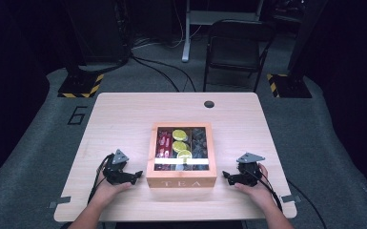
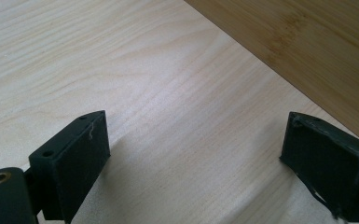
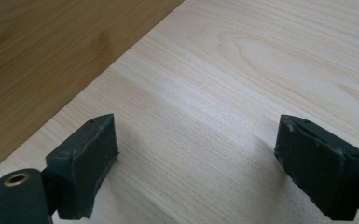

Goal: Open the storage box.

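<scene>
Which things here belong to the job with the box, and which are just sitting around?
In the job:
- wooden tea box, lid shut, tea packets showing through its window
- left gripper, open, beside the box
- right gripper, open, on the box's other side

Just about:
- folding chair behind the table
- cables on the floor

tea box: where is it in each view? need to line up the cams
High view: tea box sits centre of the table, between the two grippers, its "TEA" front facing the person.
Left gripper view: its darker wood wall takes the top right corner, beyond the open jaws.
Right gripper view: its wall takes the top left corner, beyond the open jaws.
Shared landmark: the pale table meeting the box's darker wood.
</scene>
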Available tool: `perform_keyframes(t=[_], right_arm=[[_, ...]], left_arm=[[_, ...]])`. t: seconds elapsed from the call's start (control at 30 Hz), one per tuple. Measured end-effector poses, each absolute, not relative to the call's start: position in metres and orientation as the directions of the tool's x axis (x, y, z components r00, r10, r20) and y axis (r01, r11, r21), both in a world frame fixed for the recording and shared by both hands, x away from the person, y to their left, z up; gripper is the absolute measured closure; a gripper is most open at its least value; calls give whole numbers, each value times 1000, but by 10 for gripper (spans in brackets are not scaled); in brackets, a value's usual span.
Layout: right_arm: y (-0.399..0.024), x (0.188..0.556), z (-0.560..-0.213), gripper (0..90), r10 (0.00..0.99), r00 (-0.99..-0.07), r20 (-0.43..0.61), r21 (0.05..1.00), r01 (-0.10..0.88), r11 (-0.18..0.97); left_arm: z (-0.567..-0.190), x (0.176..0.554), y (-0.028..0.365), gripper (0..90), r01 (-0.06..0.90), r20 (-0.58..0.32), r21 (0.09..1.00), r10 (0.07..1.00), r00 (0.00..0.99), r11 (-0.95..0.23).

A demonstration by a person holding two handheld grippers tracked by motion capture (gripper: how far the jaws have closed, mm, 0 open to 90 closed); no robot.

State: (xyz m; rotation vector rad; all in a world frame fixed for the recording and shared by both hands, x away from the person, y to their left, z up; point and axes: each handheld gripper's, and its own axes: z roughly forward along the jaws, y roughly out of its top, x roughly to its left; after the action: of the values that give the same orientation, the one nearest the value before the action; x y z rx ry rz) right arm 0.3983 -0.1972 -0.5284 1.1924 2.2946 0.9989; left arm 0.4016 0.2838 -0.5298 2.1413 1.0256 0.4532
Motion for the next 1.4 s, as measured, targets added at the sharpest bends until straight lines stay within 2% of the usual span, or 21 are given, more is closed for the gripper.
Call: perform_keyframes(t=[0.97, 1.4], right_arm=[[-197, 397, -527, 127, 830, -557, 7, 722, 577, 382], [-196, 397, -519, 220, 836, -549, 5, 681, 614, 399]], left_arm=[[-530, 406, 279, 87, 540, 8, 737, 804, 595, -407], [-524, 406, 284, 206, 582, -26, 720, 823, 567, -378]])
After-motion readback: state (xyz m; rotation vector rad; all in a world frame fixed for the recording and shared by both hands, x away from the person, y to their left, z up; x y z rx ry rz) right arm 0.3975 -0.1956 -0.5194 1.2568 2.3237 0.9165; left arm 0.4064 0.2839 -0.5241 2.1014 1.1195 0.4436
